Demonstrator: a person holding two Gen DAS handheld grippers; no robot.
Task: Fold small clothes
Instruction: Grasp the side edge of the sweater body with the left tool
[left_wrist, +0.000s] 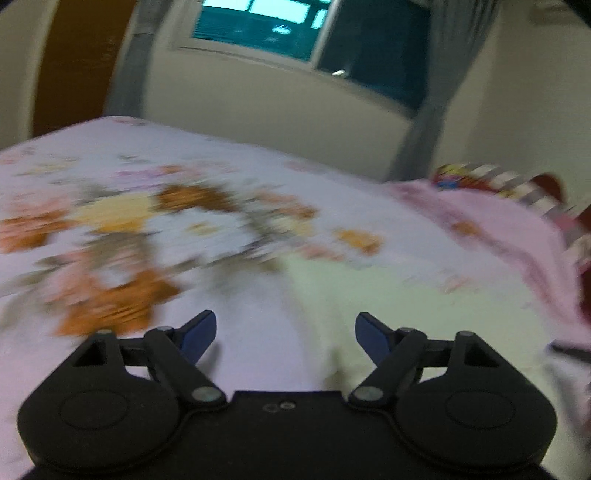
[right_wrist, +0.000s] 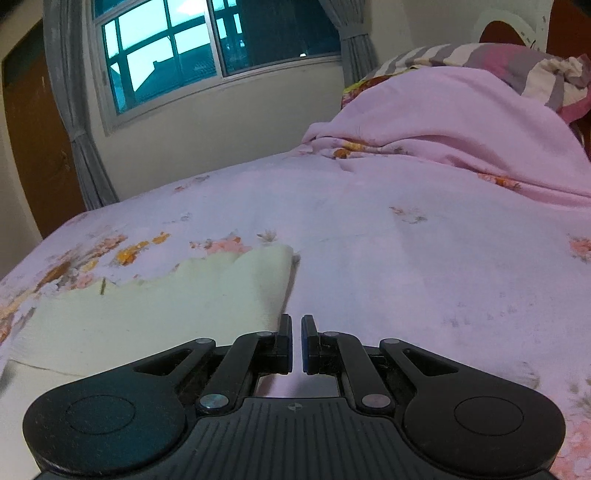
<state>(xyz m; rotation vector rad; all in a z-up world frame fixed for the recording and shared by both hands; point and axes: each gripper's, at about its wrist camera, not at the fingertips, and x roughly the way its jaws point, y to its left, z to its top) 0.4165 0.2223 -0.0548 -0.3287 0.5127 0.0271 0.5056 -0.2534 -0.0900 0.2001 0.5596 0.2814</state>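
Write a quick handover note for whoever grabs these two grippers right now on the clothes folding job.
Left gripper: open, nothing between its jaws, above the bed; its view is blurred.
Right gripper: shut, holding nothing, beside the garment's right edge.
Pale yellow garment: flat on the floral bedsheet, scalloped far edge, a crease near its close end. Whether it is already folded once I cannot tell.
Pink blanket and striped pillow are heaped at the far right, clear of the work.
Left: finish folding the garment.
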